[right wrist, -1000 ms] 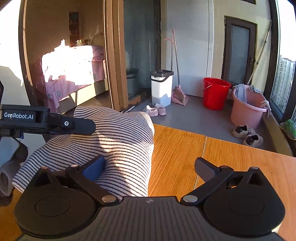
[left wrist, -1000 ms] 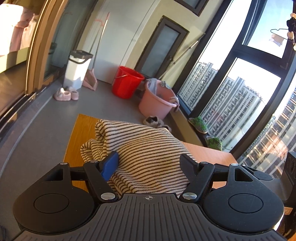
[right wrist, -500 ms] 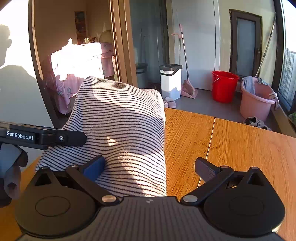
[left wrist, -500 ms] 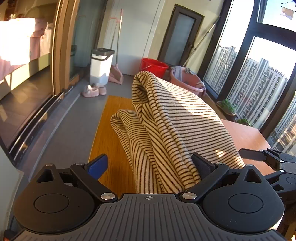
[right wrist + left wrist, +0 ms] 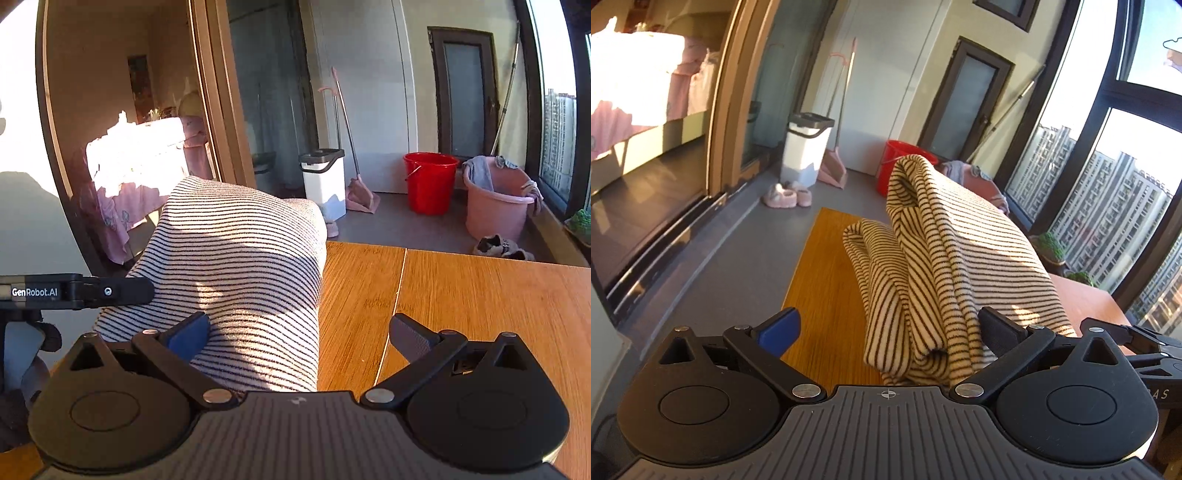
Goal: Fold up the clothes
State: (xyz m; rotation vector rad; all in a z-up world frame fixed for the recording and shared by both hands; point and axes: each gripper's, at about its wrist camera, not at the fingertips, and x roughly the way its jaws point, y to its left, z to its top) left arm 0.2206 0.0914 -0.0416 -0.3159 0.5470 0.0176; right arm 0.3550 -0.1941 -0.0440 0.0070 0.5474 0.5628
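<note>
Left gripper (image 5: 888, 328) is standing wide open, gripping nothing; its right finger is only touching the cream, dark-striped knitted garment (image 5: 964, 258). Right gripper (image 5: 299, 330) is likewise gaping, its blue left pad lying against the cloth without pinching. The garment is sitting bunched and humped on the orange wooden table (image 5: 480, 295), probably being propped between both tools for regrasping.

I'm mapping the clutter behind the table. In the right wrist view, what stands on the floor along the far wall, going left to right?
White bin → pink dustpan → red bucket → pink tub → pair of shoes.
</note>
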